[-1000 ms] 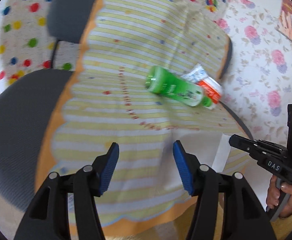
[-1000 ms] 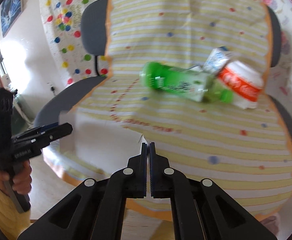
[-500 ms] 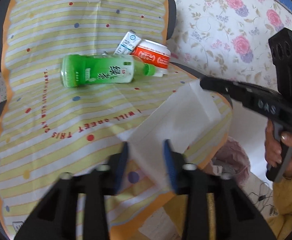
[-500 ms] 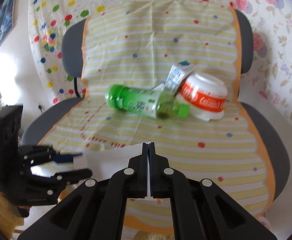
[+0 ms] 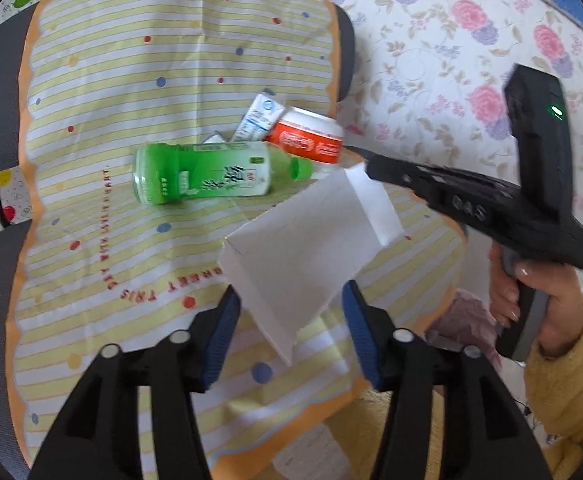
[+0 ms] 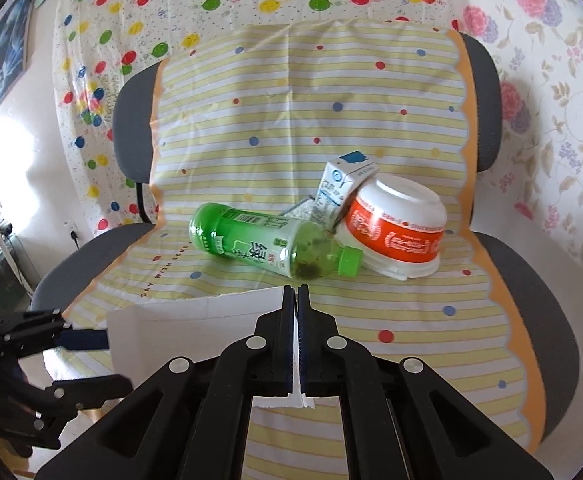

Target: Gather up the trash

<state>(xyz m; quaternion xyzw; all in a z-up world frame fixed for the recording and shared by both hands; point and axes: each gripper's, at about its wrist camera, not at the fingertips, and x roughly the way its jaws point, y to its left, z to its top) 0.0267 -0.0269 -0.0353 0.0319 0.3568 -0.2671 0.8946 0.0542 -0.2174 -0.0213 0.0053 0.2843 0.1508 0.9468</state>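
Now white paper bag pinched in closed right tool, its lower corner between just-opened left tool pads, untouched.

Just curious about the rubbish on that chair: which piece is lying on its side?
The green bottle, lying flat with its cap toward the orange-and-white bowl, which sits upside down; the small carton leans against that bowl.

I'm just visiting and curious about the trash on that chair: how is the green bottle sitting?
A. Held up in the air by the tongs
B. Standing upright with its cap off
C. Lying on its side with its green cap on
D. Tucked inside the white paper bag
C: the green bottle lies on its side on the striped cloth, cap on, next to the red-and-white bowl.
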